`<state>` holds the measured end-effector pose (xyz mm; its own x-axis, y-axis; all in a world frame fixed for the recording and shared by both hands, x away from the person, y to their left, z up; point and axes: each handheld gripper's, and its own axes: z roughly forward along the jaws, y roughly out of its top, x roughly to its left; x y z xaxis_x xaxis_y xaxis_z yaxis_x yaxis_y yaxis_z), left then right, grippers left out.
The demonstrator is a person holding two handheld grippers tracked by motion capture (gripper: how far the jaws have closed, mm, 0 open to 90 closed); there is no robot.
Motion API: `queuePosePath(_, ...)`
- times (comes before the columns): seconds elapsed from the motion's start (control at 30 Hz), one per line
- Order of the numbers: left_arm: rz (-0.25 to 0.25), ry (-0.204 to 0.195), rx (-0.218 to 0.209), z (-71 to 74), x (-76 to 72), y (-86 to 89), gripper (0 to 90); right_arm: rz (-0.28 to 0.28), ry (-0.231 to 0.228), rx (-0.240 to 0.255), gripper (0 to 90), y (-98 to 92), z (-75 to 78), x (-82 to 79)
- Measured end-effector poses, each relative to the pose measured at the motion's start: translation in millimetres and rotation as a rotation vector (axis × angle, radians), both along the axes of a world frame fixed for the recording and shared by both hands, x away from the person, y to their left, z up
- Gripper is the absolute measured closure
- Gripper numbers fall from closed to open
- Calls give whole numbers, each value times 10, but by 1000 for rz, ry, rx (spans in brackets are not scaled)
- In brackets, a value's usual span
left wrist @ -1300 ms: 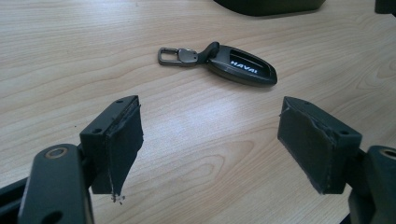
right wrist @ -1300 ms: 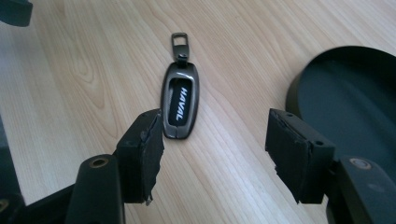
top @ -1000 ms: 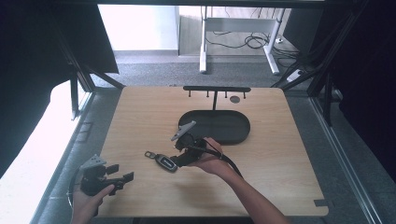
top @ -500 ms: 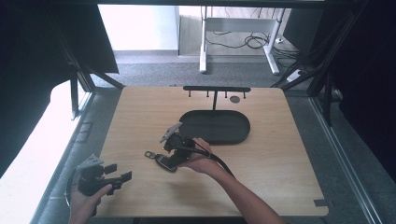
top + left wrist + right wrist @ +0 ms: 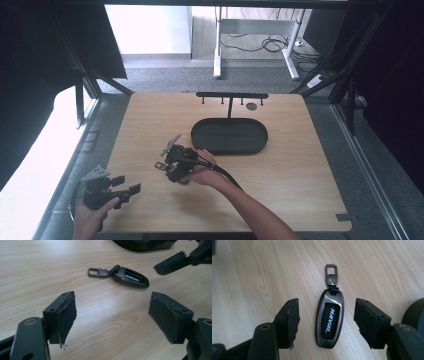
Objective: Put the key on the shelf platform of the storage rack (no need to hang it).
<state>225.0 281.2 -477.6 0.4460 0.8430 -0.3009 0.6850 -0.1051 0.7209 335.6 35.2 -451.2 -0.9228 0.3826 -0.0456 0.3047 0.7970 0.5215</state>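
1. Your light wooden bench (image 5: 280,180) carries everything here, with its grain running under both grippers.
2. The dark oval tray with a low rim (image 5: 230,135) sits toward the far middle of the bench, just in front of a black T-shaped rack with small pegs (image 5: 231,95).
3. Your right gripper (image 5: 176,163) is held over the bench just left of the tray's near-left end, tilted down at the key fob.
4. Your left gripper (image 5: 127,186) rests near the bench's near-left corner, well apart from the right one, pointing toward the fob.
5. The left fingers (image 5: 65,315) are spread wide with bare wood between them and nothing gripped.
6. The right fingers (image 5: 290,322) are spread about halfway, 1 on each side of the fob, with a gap of wood showing on both sides, so they are not pressing on it.
7. The dark grey metal car key fob with a black HAVAL panel (image 5: 330,321) lies flat on the bench between those 2 fingers, near the tray's left end.
8. Its small silver clip loop (image 5: 331,269) points away from the right gripper, lying flat on the wood.
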Motion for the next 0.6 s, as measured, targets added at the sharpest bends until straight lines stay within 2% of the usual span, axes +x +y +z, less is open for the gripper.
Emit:
queuePosePath(0.27,-3,2,-1,-2,0,-8,223,-4,9,-28,372,94,-137,45)
queuePosePath(0.6,-13,2,-1,-9,2,-34,223,-22,18,-87,377,196,-367,141)
